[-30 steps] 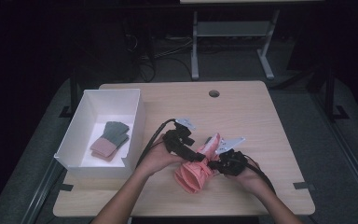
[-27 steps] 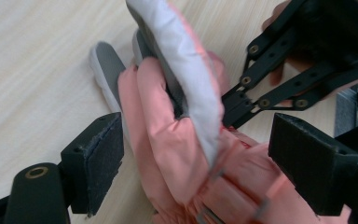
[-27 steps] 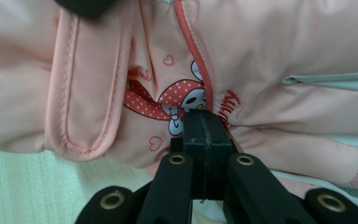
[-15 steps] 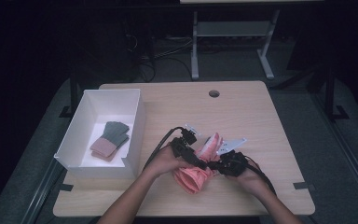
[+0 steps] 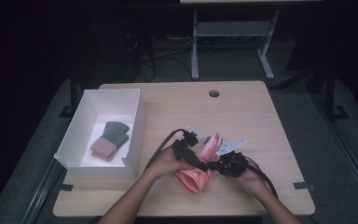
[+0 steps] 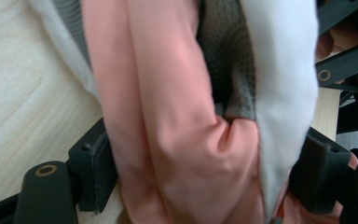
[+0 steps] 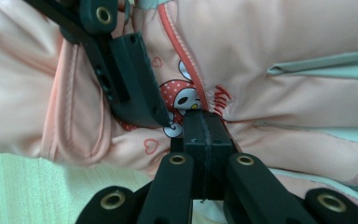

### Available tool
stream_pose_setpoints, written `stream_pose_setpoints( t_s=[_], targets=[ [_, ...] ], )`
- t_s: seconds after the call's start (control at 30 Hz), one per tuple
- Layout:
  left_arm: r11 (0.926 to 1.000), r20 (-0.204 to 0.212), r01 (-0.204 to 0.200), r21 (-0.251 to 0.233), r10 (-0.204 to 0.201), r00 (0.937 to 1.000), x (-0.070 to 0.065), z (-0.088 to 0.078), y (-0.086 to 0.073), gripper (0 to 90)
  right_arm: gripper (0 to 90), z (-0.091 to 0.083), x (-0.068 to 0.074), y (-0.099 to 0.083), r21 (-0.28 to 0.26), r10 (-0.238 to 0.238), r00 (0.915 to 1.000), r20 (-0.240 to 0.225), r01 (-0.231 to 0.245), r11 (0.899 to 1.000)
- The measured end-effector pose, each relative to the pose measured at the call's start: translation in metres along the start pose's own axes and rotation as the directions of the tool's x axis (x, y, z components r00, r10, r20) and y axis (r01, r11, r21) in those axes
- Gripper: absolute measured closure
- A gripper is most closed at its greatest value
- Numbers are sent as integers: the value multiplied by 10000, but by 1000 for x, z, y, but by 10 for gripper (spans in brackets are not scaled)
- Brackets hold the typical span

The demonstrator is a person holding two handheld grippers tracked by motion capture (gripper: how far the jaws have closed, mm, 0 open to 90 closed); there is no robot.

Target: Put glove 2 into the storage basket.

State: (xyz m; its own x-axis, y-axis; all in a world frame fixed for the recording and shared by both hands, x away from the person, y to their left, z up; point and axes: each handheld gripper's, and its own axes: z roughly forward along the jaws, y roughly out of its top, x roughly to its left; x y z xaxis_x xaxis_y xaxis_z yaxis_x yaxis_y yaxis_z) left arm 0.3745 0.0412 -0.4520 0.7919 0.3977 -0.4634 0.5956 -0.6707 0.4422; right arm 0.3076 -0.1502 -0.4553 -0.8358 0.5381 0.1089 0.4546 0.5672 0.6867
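Note:
A bunched pink garment (image 5: 195, 181) with a white lining and a cartoon print lies near the table's front edge. My left gripper (image 5: 202, 163) comes at it from the left. In the left gripper view its jaws stand wide around a thick fold of the garment (image 6: 182, 140); they have just been closing, and both pads (image 6: 95, 170) press the cloth. My right gripper (image 5: 216, 167) meets it from the right. In the right gripper view it (image 7: 204, 128) is shut, pinching the printed fabric (image 7: 279, 56), with the left gripper's jaw just beside it.
A white box (image 5: 136, 122) stands at the table's left, holding a folded grey-and-pink knit piece (image 5: 111, 140). A round cable hole (image 5: 214, 93) sits at the back of the wooden table (image 5: 242, 116). Metal frame legs stand on the floor behind.
My left gripper has sunk and shifted slightly right onto the garment bundle. The right gripper has kept its place and its hold.

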Motion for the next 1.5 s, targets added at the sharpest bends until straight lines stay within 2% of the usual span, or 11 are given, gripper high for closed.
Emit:
stream_pose_setpoints(
  t_s=[0.07,0.23,0.47,0.57,0.63,0.8,0.93,1.1,1.23,1.4,1.5],
  targets=[
    [10000,77,14,4,-14,10000,0,-1,0,243,900,0,-1,0,4,25,10000,-39,-25,10000],
    [9999,185,135,3,-135,9997,3,-2,-1,427,900,0,-2,0,-59,98,9999,-84,-99,9999],
    [9999,276,-135,13,134,9995,5,-5,-2,601,892,-6,-1,-1,-201,148,9997,-202,-152,9997],
    [9998,107,-214,3,214,9997,2,-6,-2,617,814,-12,1,-2,-287,117,9994,-323,-127,9995],
    [9999,167,-49,-153,52,9998,1,-9,-2,618,670,-23,2,-5,-532,381,9975,-593,-413,9977],
    [9995,319,164,-254,-155,9994,-1,-13,-1,622,561,-40,4,-13,-851,465,9978,-463,-503,9951],
    [9987,235,280,-416,-270,9994,-6,-19,1,623,451,-56,1,-25,-1114,899,9949,-462,-945,9893],
    [9971,133,362,-670,-354,9993,-8,-27,2,621,288,-64,1,-47,-1424,710,9973,191,-676,9875],
    [9955,40,427,-850,-425,9991,-12,-42,3,620,168,-62,-7,-54,-1620,1079,9905,852,-931,9824],
    [9940,-14,458,-995,-462,9989,-19,-56,4,618,133,-58,-13,-59,-1592,1070,9841,1417,-841,9837],
    [9953,-429,317,-919,-358,9984,-26,-71,8,617,95,-56,-17,-61,-1459,1276,9763,1747,-1025,9840]
  ],
)
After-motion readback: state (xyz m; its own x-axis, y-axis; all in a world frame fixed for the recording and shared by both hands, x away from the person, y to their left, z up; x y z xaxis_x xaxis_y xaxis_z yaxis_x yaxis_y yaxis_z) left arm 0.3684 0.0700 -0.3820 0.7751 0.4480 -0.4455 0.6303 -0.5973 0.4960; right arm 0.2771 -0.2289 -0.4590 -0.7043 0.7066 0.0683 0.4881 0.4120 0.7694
